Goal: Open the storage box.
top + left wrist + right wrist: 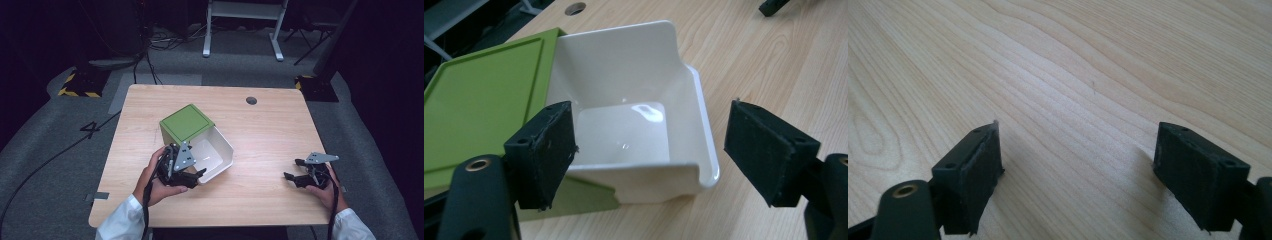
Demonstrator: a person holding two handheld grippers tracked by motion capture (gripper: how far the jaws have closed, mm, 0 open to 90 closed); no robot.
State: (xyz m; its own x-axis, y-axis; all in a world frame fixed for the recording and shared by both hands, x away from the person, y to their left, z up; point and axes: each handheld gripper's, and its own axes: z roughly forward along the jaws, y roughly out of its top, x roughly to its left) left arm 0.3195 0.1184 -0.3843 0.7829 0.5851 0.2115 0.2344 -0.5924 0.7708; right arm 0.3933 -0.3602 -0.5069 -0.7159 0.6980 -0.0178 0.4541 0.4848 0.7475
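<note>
Left gripper (651, 150), jaws spread wide, hangs right at the near rim of the glossy white square plastic tub (624, 125), one pad over that rim, the other out over the bare light wooden table (774, 60). The tub tips open toward it, leaning against the green square plastic box (484, 105) just behind. Right gripper (300, 172), also spread and holding nothing, sits well apart to the right, so the left is plainly nearer. No brand or writing readable on either container.
</note>
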